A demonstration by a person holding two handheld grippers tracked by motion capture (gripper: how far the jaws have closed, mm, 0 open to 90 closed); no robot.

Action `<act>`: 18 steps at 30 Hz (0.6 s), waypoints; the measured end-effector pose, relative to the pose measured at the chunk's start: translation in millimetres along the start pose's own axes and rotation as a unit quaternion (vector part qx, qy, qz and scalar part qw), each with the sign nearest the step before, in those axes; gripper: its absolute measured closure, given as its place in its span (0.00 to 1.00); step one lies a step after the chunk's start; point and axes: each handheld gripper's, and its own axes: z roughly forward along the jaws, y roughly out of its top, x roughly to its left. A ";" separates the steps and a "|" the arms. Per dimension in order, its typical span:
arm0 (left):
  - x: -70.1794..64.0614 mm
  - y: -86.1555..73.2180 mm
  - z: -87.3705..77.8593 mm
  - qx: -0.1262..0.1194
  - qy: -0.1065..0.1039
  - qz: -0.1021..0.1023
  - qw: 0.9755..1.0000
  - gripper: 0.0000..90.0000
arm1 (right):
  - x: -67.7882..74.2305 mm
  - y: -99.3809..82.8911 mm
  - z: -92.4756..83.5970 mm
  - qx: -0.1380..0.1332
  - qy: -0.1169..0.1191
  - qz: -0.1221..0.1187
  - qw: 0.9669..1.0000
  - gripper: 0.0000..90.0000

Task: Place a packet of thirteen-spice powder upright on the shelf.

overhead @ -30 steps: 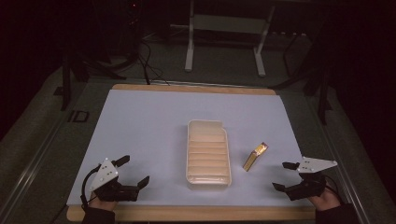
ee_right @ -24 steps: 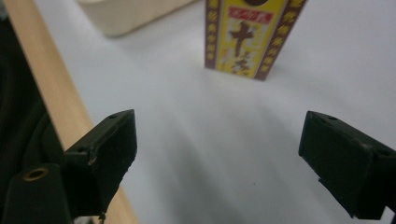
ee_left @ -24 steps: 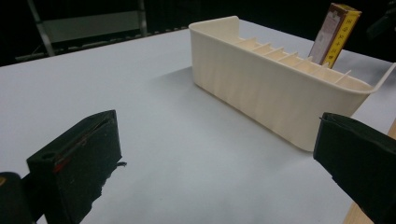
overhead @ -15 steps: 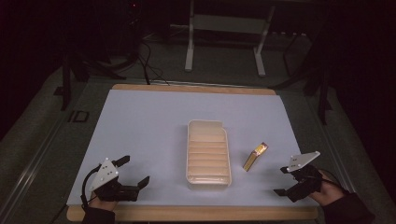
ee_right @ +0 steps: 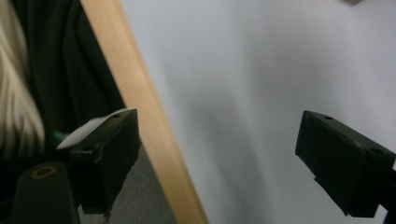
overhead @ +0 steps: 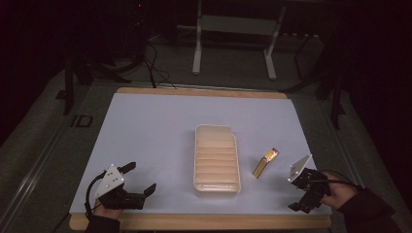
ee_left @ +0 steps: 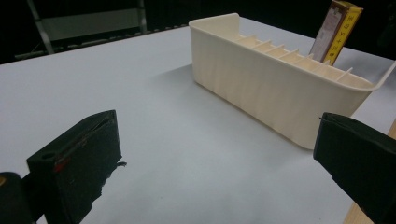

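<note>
Between the earlier frames and this one, the right gripper (overhead: 302, 193) had drawn back toward the near right corner of the table (overhead: 145, 126) and turned, so that its grey plate stood up on edge; the left gripper (overhead: 137, 180), the tray and the packet had kept their places.

The gold packet (overhead: 266, 161), the thing nearest the right gripper, lay flat on the white table surface just to the right of the cream slotted tray (overhead: 216, 160), apart from it and untouched. In the left gripper view the packet (ee_left: 337, 29) showed beyond the tray (ee_left: 261, 79).

Jaws: both pairs stood spread wide, with nothing between them. In the right gripper view the jaws framed bare table surface and the wooden table edge (ee_right: 140, 112), not the packet.

Pose: the right hand (overhead: 335, 191) held its gripper low at the table's near edge, rolled over and aimed away from the packet. The left hand rested near the front left corner, its gripper aimed across the table at the tray's long side.

Risk, as judged: an approach begun from this rolled pose could bring one jaw down on top of the thin, flat packet and push it along, possibly against the tray wall, instead of straddling it. A low swing might also catch the wooden edge.
</note>
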 end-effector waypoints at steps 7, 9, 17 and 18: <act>0.4 -0.1 -0.2 0.000 0.000 0.000 1.000 0.01 | 1.3 10.9 2.3 0.064 0.008 -0.017 0.998 0.15; 0.4 -0.1 -0.2 0.000 0.000 0.000 1.000 0.01 | 1.8 12.2 2.7 0.073 0.013 -0.020 0.997 0.15; 0.2 -0.1 0.3 0.002 -0.001 0.001 1.000 0.01 | 5.3 20.0 2.4 0.099 0.026 -0.042 0.994 0.15; 0.2 -0.2 0.4 0.003 -0.001 0.001 1.000 0.01 | 5.8 21.0 1.4 0.098 0.030 -0.046 0.994 0.15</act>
